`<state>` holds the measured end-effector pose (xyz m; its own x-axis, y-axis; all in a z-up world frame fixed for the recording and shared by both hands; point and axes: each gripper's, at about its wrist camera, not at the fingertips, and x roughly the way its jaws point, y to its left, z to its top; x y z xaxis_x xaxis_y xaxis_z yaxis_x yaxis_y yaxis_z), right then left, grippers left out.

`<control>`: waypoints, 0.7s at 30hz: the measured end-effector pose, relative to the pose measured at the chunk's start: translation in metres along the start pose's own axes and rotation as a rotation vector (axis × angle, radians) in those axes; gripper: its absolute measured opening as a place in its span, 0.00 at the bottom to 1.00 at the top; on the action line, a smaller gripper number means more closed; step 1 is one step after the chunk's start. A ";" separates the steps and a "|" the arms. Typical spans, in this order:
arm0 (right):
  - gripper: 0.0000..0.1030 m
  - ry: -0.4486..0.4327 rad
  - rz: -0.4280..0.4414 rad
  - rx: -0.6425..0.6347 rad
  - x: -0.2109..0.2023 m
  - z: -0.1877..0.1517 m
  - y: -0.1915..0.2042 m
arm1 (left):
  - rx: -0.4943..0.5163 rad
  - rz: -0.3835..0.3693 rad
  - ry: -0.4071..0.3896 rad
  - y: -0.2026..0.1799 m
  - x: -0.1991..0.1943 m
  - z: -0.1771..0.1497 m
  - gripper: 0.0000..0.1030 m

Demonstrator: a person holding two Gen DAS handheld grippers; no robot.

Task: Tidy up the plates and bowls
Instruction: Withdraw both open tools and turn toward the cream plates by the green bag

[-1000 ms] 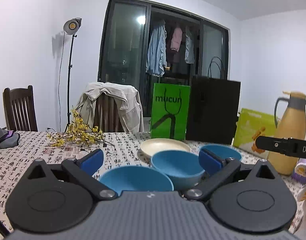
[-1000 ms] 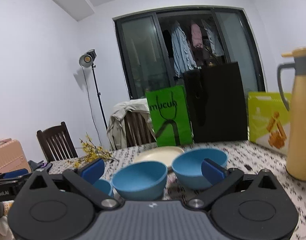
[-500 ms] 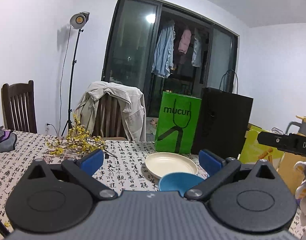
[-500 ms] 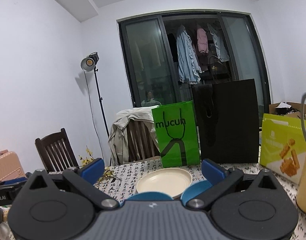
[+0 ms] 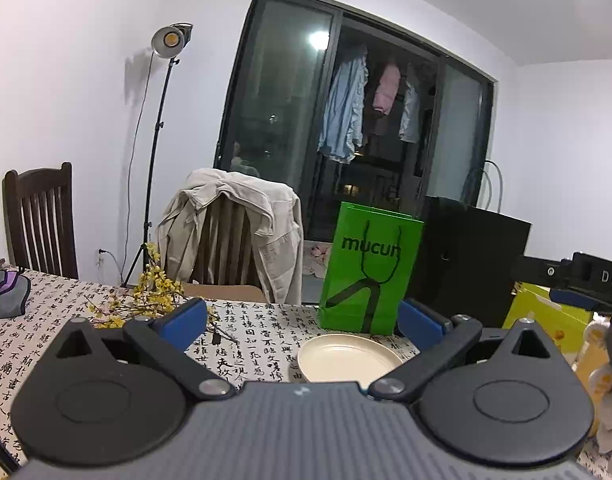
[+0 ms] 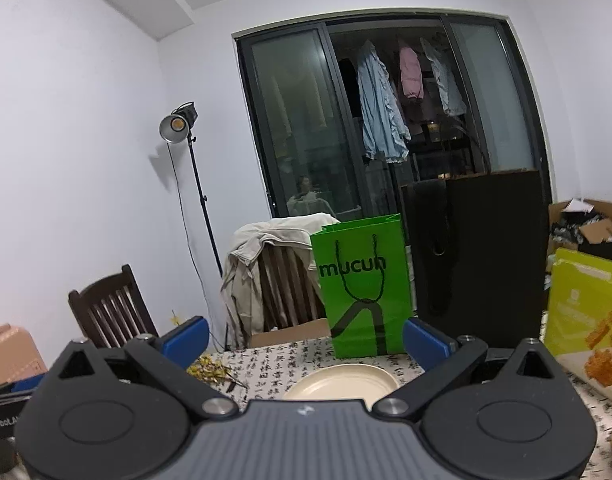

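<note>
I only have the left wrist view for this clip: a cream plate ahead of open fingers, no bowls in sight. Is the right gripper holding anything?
Observer: No. The right gripper is open and empty, with the same cream plate ahead of it.
Operator: Anything at the far right that I miss?
Observer: An open cardboard box full of clutter, behind the yellow-green box.
</note>
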<state>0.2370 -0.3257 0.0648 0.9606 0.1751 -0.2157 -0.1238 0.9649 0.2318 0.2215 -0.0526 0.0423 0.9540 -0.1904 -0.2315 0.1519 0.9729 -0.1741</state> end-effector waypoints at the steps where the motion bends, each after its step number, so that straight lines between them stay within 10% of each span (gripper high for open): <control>1: 1.00 0.002 0.006 0.010 0.005 0.000 -0.003 | -0.003 0.004 0.003 0.000 0.003 0.001 1.00; 21: 1.00 0.118 0.056 0.112 0.118 -0.010 -0.068 | -0.013 0.062 0.079 -0.021 0.092 0.007 1.00</control>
<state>0.3559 -0.3691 0.0136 0.9164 0.2562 -0.3074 -0.1416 0.9261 0.3498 0.3076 -0.0897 0.0318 0.9380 -0.1400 -0.3170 0.0893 0.9815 -0.1693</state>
